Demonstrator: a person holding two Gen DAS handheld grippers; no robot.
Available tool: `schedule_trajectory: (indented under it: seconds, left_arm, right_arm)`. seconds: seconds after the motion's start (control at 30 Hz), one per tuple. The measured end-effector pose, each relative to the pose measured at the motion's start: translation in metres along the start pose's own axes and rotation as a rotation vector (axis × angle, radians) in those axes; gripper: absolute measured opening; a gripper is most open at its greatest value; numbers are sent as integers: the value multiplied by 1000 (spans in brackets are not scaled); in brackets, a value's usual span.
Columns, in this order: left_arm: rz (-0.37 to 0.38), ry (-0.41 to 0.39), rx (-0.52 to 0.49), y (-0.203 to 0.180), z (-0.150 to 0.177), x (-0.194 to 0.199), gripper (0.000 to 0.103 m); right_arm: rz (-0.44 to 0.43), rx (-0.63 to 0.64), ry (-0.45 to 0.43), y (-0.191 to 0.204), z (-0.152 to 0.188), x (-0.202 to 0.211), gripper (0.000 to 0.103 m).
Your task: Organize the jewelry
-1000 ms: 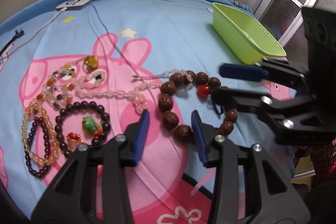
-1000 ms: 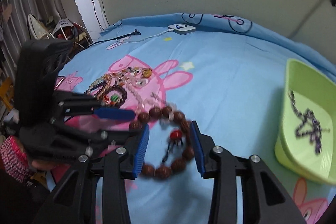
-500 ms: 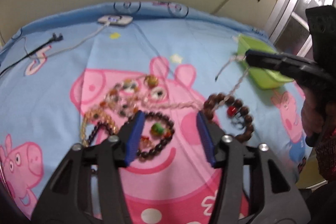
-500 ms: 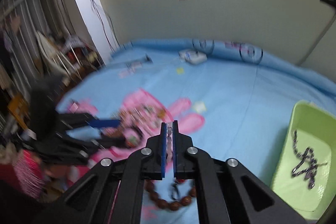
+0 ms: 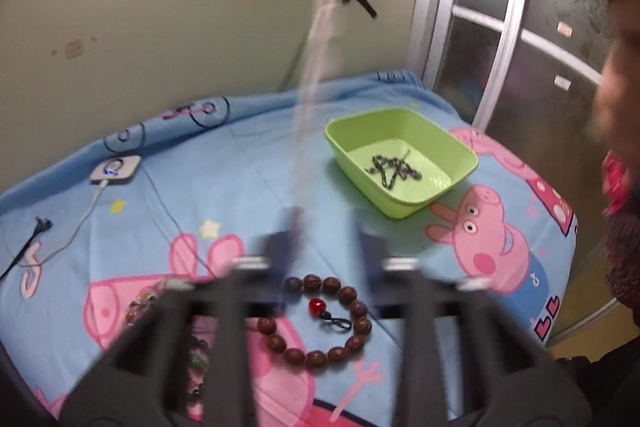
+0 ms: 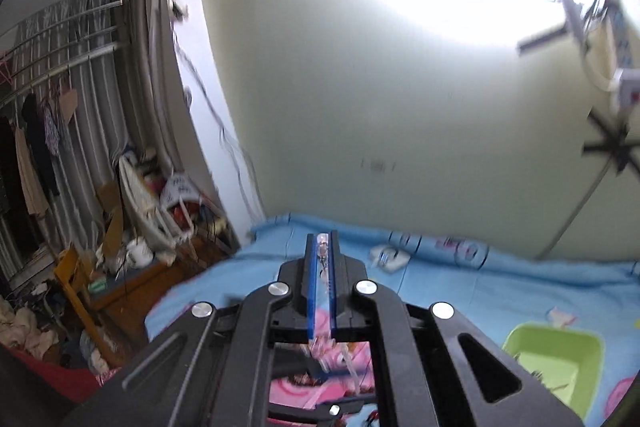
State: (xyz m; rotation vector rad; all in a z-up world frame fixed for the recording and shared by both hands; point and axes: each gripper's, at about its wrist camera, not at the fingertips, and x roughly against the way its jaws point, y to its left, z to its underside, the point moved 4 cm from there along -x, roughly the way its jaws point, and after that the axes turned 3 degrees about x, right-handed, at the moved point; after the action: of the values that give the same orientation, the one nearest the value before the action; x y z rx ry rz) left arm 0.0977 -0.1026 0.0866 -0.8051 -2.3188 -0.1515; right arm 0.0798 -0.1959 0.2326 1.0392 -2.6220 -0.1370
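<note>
My right gripper (image 6: pixel 322 247) is shut on a pale pink bead necklace (image 6: pixel 323 267) and holds it high above the bed. In the left wrist view the necklace (image 5: pixel 320 27) hangs as a long blurred strand from the top of the frame. My left gripper (image 5: pixel 326 243) is open and empty above a brown wooden bead bracelet (image 5: pixel 320 323) with a red bead. The green tray (image 5: pixel 464 155) stands at the right and holds a dark chain (image 5: pixel 392 169). More bracelets (image 5: pixel 140 307) lie at the left, mostly hidden by my left gripper.
A white charger (image 5: pixel 115 169) with its cable lies at the back left of the blue cartoon sheet (image 5: pixel 240 179). The person (image 5: pixel 616 131) is at the right edge. A cluttered chair (image 6: pixel 100 283) stands beside the bed in the right wrist view.
My right gripper closed on the pink necklace and lifted it high off the bed. My left gripper rose and swung right, toward the green tray.
</note>
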Motion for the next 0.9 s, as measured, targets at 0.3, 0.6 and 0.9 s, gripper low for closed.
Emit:
schedule_trajectory:
  seconds: [0.3,0.6,0.9]
  left_arm:
    - [54,-107,-1,-17,-74,27,4]
    - [132,-161,-18,-60,-170,17,4]
    - [161,-34,2,-88,-169,-60,4]
  right_arm:
    - [121,-10,-121,-38,-31,54,0]
    - [241,-104,-176,-102,-23,103,0]
    - [301,-244,-113,-169,34,114,0]
